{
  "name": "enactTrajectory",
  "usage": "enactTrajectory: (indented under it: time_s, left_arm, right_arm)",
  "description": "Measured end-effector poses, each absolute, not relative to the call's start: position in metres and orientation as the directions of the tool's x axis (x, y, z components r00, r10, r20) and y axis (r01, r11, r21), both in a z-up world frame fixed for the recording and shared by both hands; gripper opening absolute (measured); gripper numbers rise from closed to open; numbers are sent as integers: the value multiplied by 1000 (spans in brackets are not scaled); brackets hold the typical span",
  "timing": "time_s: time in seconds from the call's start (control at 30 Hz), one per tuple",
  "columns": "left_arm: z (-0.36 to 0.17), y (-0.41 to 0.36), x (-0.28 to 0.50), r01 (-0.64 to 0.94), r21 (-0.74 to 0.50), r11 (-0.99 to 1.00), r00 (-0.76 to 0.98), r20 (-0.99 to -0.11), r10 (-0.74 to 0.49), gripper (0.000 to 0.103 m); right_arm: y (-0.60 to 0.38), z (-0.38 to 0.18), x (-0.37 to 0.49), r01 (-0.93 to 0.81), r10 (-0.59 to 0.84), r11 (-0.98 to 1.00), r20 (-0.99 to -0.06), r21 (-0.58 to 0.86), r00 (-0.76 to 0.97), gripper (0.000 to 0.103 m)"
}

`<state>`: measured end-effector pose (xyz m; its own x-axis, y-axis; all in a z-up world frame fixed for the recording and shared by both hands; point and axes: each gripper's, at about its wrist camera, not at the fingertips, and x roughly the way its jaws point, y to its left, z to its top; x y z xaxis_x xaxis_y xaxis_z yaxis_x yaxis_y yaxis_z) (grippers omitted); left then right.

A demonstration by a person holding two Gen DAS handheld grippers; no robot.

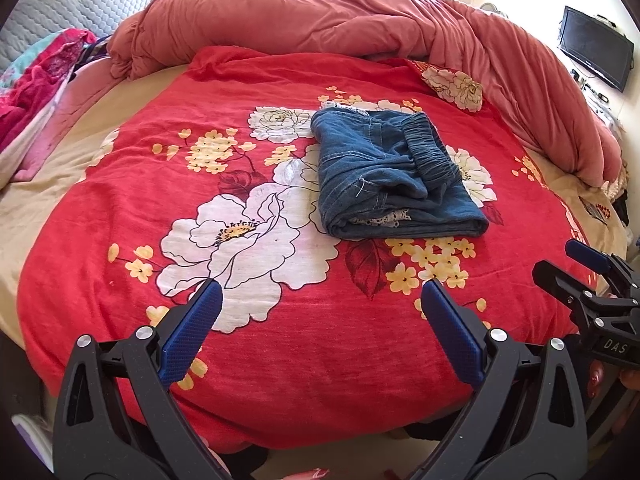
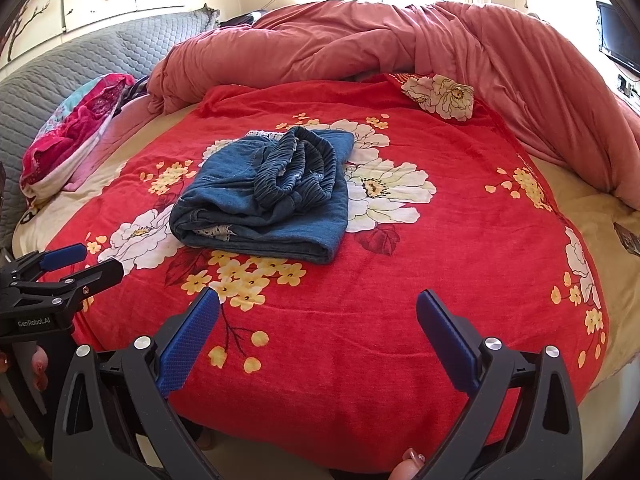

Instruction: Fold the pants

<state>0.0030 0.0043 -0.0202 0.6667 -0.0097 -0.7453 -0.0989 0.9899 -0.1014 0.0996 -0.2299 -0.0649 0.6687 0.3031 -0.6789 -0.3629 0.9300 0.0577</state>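
A pair of blue denim pants (image 1: 394,176) (image 2: 266,196) lies folded into a compact bundle on the red floral blanket (image 1: 280,352) (image 2: 460,260), its elastic waistband bunched on top and a bit of white lace showing at the fold. My left gripper (image 1: 322,296) hovers open over the near edge of the blanket, well short of the pants, with nothing between its blue pads. My right gripper (image 2: 318,306) is open too, also near the front edge and empty. Each gripper shows at the side of the other's view: the right gripper (image 1: 572,260), the left gripper (image 2: 80,262).
A rumpled pink duvet (image 1: 360,20) (image 2: 360,40) is heaped along the back and right of the bed. Bright pink clothing (image 1: 32,92) (image 2: 72,132) lies at the left by a grey quilted headboard (image 2: 80,64). A dark screen (image 1: 596,50) hangs on the right wall.
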Motion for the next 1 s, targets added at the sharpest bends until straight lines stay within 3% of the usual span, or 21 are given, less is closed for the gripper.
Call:
enactTrajectory:
  time_s: [0.67, 1.0]
  left_arm:
    - [-25, 19, 5, -122, -90, 988, 665, -746, 14, 94]
    - [-31, 75, 25, -222, -122, 967, 652, -756, 55, 94]
  right_arm:
    - [-227, -74, 110, -353, 287, 934, -697, 52, 657, 98]
    - [-266, -81, 152, -249, 215, 967, -713, 58, 668, 98]
